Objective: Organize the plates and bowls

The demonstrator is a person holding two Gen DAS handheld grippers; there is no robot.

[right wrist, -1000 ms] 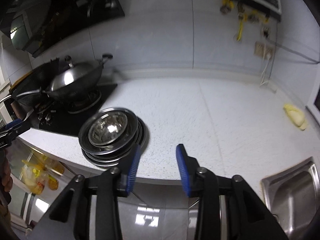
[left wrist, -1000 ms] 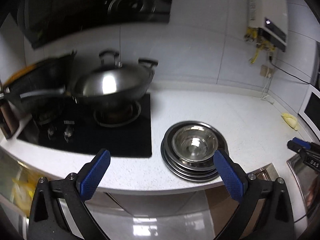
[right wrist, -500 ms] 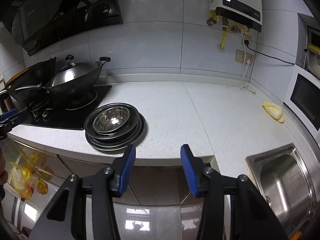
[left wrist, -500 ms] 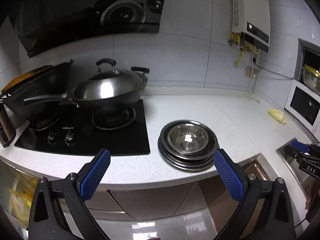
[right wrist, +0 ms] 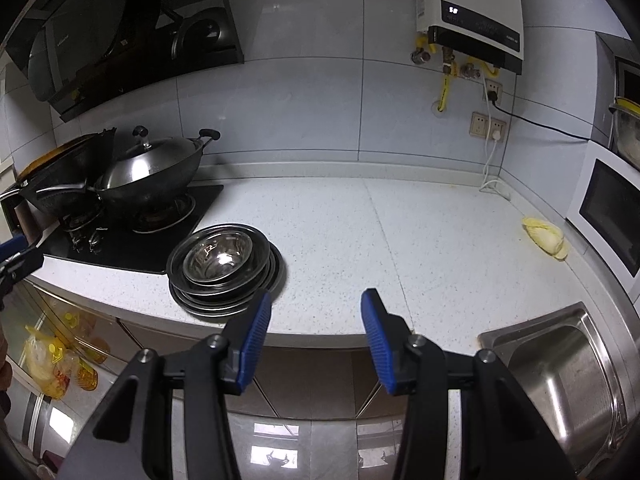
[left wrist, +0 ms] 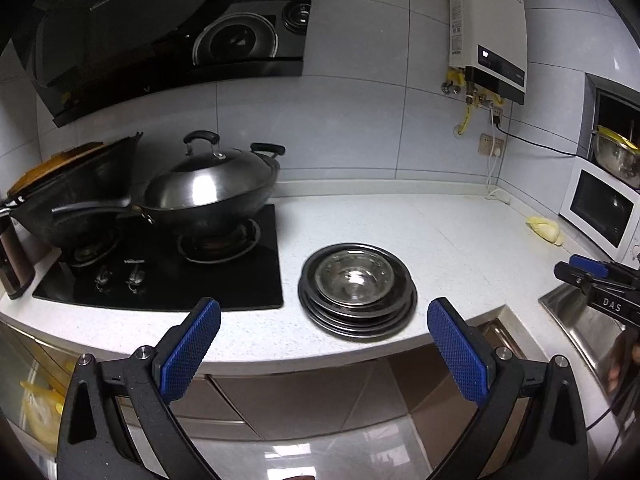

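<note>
The left gripper (left wrist: 324,348) hangs off the front edge of the counter (left wrist: 460,240) with its blue pads spread wide and nothing between them; the right gripper (right wrist: 316,336) does the same a little further along, its pads set narrower but plainly apart and holding nothing; neither touches any dish.

Ahead of the left gripper, and slightly toward its right pad, sits the stack of plates (left wrist: 358,304) with a steel bowl (left wrist: 354,276) nested on top; from the right gripper the same stack (right wrist: 226,272) lies ahead and off to its left, just past the left pad. The bowl rests in the hollow of the uppermost plate, which keeps it centred and steady; the plates lie rim over rim, slightly offset, so the pile looks tidy rather than scattered; by that reading the sorting seems largely done, or else not begun on a pile already made.

The stack stands near the counter's front edge, just beside the black hob (left wrist: 160,268), probably because that spot is within easy reach and away from the lidded wok (left wrist: 208,192) on its burner. Far to the right of both grippers are the sink (right wrist: 560,364), a yellow cloth (right wrist: 544,236) and a microwave (right wrist: 608,208), all well apart from the dishes.

The left gripper's wide spread suits the broad rim of a plate; the right's narrower gap would better suit the bowl's thin lip, should either be lifted.
</note>
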